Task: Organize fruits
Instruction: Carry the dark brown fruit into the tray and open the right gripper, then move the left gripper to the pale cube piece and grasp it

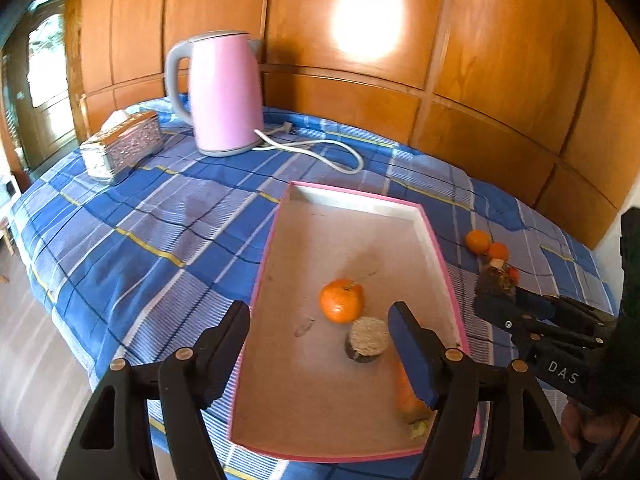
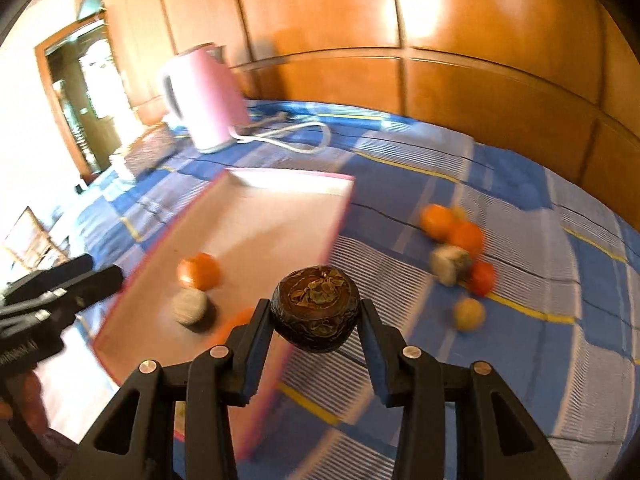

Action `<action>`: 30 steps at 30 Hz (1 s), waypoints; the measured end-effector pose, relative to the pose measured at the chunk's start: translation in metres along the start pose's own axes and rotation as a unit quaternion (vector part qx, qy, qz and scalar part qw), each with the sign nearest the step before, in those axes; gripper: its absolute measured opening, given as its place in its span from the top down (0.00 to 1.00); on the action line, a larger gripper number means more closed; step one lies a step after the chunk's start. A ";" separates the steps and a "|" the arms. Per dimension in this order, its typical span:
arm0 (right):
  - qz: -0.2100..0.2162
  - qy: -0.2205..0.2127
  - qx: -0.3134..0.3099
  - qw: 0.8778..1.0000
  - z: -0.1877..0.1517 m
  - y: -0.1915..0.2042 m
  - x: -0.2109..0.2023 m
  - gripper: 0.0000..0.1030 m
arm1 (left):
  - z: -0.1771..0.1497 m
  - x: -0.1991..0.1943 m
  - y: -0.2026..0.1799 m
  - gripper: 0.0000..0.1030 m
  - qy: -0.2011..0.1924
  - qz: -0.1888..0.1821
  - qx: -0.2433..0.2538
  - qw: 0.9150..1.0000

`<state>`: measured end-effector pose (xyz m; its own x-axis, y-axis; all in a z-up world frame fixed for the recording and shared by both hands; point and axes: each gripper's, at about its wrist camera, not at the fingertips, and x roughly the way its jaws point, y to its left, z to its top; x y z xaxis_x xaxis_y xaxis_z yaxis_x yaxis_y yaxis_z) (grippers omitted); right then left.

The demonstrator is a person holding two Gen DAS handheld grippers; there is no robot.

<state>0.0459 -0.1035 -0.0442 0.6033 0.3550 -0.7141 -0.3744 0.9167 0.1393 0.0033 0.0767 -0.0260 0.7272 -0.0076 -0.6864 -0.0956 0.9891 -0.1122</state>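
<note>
Right gripper (image 2: 316, 316): dark brown fruit (image 2: 315, 314) clamped between pads, held above cloth beside pink tray (image 2: 340, 216) | Left gripper (image 1: 320, 344): jaws spread, nothing gripped, poised over tray holding an orange (image 1: 342, 300).

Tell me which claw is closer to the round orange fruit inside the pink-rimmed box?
Left. The left claw hangs open over the box, right by that orange fruit. The right claw is beside the box, gripping a dark brown wrinkled fruit.
</note>
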 end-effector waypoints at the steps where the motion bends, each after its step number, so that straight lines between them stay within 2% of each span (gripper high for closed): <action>1: 0.015 0.004 0.000 1.000 0.004 0.004 0.003 0.58 | 0.000 0.001 0.003 0.30 0.001 0.003 -0.004 1.000; 6: 0.046 0.014 0.006 0.999 0.014 0.022 0.021 0.56 | -0.003 0.006 0.013 0.30 0.012 0.007 -0.014 1.000; 8: 0.044 0.016 0.009 0.999 0.014 0.026 0.024 0.51 | -0.004 0.008 0.013 0.30 0.014 0.006 -0.014 1.000; 10: 0.040 0.018 0.010 0.999 0.010 0.026 0.026 0.39 | -0.004 0.009 0.011 0.30 0.015 0.004 -0.011 1.000; 11: 0.038 0.018 0.010 0.999 0.009 0.025 0.025 0.39 | -0.004 0.009 0.010 0.30 0.015 0.004 -0.010 1.000; 15: 0.001 0.012 0.006 1.000 0.001 0.020 0.020 0.37 | -0.006 0.011 0.005 0.30 0.019 0.002 -0.001 1.000; 18: -0.013 0.000 0.008 1.000 -0.004 0.013 0.013 0.27 | -0.006 0.010 0.003 0.30 0.020 0.003 0.001 1.000; 21: -0.023 -0.005 0.020 1.000 -0.007 0.004 0.007 0.26 | -0.007 0.010 0.001 0.30 0.020 -0.001 0.003 1.000; 25: -0.062 -0.008 0.033 0.997 -0.012 -0.009 -0.002 0.26 | -0.007 0.010 -0.002 0.30 0.026 -0.014 0.002 1.000; 30: -0.090 -0.016 0.070 0.993 -0.021 -0.036 -0.014 0.26 | -0.008 0.010 -0.010 0.30 0.028 -0.028 0.015 0.999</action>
<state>0.0361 -0.1456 -0.0539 0.6741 0.1859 -0.7149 -0.1582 0.9817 0.1061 0.0058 0.0652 -0.0373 0.6919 -0.0696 -0.7186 -0.0352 0.9909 -0.1299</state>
